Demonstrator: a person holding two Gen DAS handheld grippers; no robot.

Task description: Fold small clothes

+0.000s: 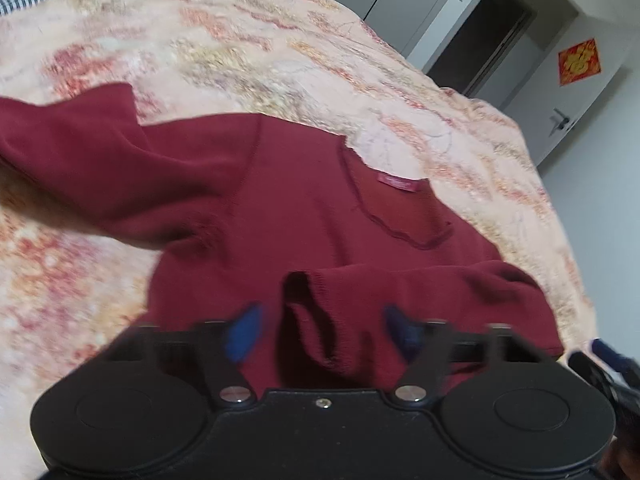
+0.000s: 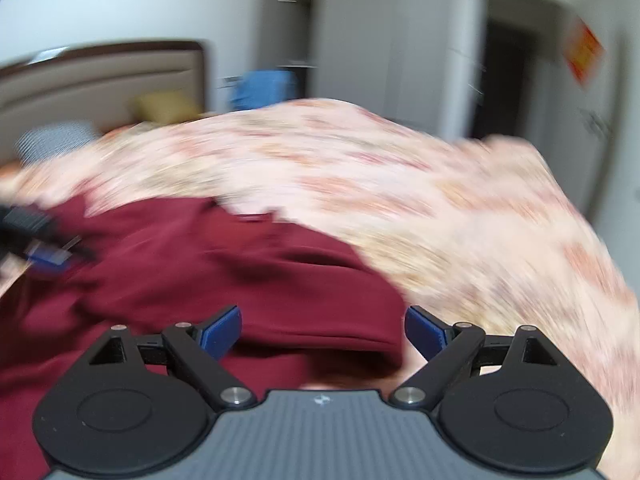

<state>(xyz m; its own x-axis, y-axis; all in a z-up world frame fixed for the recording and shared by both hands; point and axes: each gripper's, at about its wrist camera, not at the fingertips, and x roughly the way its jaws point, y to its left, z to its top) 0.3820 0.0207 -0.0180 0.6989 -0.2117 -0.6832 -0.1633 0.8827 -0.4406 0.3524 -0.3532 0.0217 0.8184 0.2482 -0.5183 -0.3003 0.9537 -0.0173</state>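
- I am looking at one dark red sweater (image 1: 304, 200) lying spread on the floral bedspread (image 1: 224, 40), its neckline and one small label (image 1: 396, 182) facing up.
- One sleeve is stretching off to the left of the left wrist view; a second fold of red fabric is bunching up just in front of the left gripper (image 1: 324, 330).
- I am holding the left gripper with its two blue fingertips (image 1: 244, 332) spread apart, a ridge of the sweater rising between them; I am not seeing them pinching it.
- I am holding the right gripper (image 2: 322, 330) with its two blue pads (image 2: 222, 330) wide apart as well, above a rolled edge of the sweater (image 2: 224, 264), nothing clamped.
- In the right wrist view, the other gripper (image 2: 44, 256) is showing at the far left over the red cloth; this view is heavily blurred.
- Beyond the bed I am counting one yellow cushion (image 2: 168, 106), one checked pillow (image 2: 56, 140), one heap of blue cloth (image 2: 264, 88), one dark doorway (image 1: 480, 40) and one red square decoration (image 1: 579, 62) on a white door.
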